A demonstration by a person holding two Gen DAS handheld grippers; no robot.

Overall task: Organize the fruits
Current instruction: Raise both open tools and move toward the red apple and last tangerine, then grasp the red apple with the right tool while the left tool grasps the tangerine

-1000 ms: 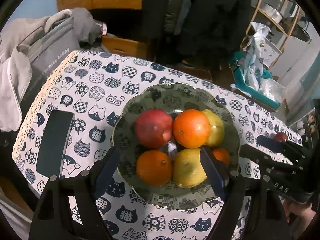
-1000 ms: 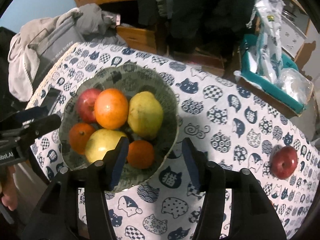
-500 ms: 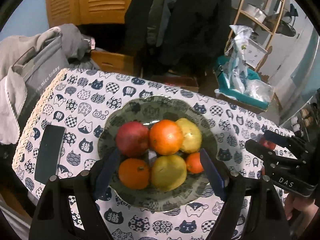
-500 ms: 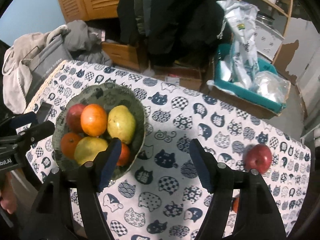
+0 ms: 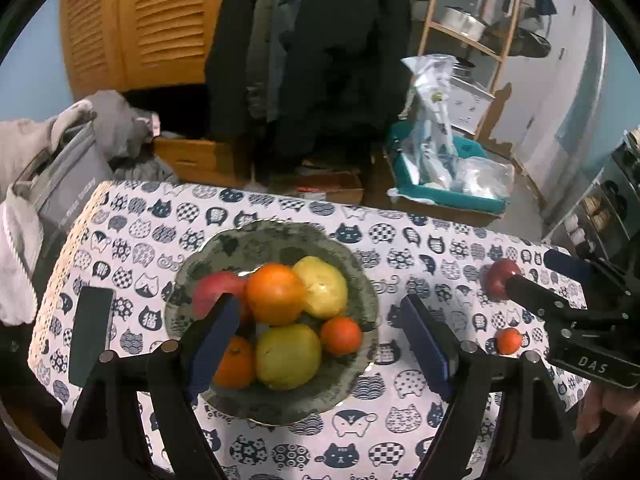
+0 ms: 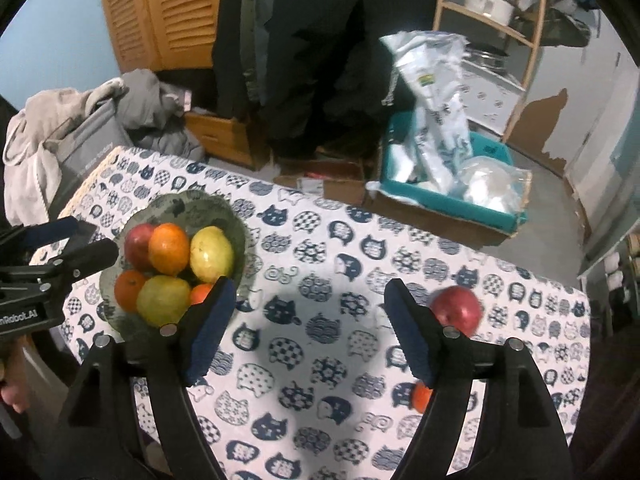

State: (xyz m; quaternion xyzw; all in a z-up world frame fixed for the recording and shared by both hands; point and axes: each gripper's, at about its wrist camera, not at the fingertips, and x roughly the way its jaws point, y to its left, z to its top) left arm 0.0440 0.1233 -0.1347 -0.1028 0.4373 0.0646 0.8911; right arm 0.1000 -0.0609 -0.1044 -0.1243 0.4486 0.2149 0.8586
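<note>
Fruit fills the green bowl (image 5: pixel 360 280) on the worktop (image 6: pixel 320 360); a red apple (image 6: pixel 456 306) and what seems a small orange (image 5: pixel 509 341) lie apart. Left tool (image 5: pixel 320 348) and right tool (image 6: pixel 308 330) gape wide, empty.

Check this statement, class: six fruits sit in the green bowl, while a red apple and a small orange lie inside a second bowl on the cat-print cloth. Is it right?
Not quite. There is no second bowl: the red apple and small orange lie loose on the cat-print cloth, as the right wrist view shows. The rest stands: six fruits sit in the green bowl.
</note>
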